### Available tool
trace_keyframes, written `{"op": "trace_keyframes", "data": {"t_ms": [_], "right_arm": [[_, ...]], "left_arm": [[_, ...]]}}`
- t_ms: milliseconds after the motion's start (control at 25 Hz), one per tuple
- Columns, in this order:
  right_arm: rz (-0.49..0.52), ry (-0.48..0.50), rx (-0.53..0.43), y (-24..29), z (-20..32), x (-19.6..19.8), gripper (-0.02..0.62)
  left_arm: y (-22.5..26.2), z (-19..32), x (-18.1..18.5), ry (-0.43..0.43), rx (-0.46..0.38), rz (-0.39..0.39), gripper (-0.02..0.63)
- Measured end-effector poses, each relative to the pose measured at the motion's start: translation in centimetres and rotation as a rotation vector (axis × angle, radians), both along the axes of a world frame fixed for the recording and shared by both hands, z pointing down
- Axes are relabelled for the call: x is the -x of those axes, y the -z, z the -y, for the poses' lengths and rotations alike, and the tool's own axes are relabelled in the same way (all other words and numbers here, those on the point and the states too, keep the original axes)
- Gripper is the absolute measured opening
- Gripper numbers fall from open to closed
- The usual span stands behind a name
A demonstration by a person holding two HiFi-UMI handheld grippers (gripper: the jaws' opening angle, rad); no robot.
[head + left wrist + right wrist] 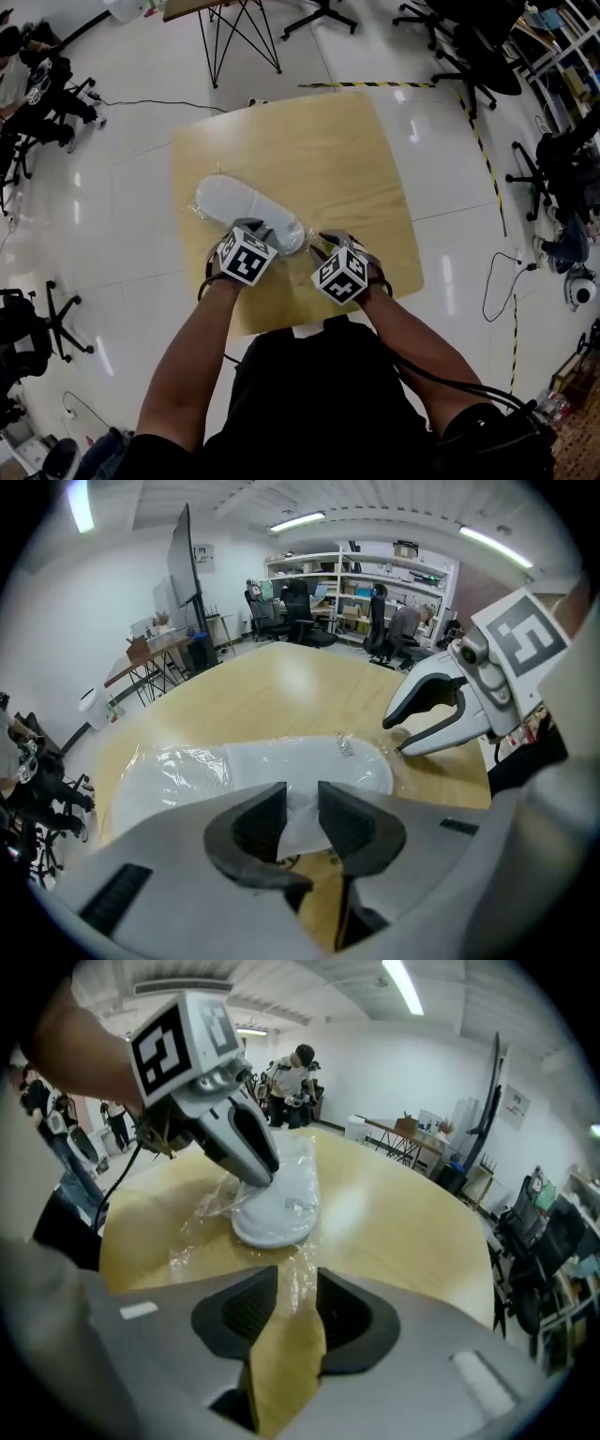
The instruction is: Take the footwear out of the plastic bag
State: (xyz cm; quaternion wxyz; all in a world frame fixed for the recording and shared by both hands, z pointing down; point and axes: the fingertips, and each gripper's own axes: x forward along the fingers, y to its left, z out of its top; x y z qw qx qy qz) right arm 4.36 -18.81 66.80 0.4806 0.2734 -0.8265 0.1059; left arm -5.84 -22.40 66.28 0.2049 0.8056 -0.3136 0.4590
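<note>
On the surface (375, 159): a white slipper (230, 202) lies in a clear plastic bag (199, 1230), close to my edge of the wood, with loose film trailing towards me.
Left hand-held gripper (302, 819): I have its pads closed on the near end of the slipper, and white material fills the gap between them. I cannot tell whether film is pinched in with it.
Right hand-held gripper (297, 1309): the jaws stand apart. A strip of the bag's film runs into the gap, but the pads do not press on it.
Step in hand: getting a hold at the bag's near end, I judge. The slipper is not yet out.
Next move: I would close the right jaws on that loose film to anchor the bag, then draw the slipper out with the left.
Care: the film is thin and slack, so the bite must sit well onto it.
</note>
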Motion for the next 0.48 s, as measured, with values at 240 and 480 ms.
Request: {"op": "trace_keyframes", "data": {"t_ms": [240,480], "right_arm": [[-0.004,0.086,0.075,-0.9,-0.4,-0.6,0.079],[0.059,0.088,0.123,-0.8,-1.2,-3.1,0.017]], "left_arm": [[0.1,-1.8,0.1,0.018,0.045,-0.003,0.101],[0.1,-4.2,0.5,0.038,0.049,-0.026,0.089]]}}
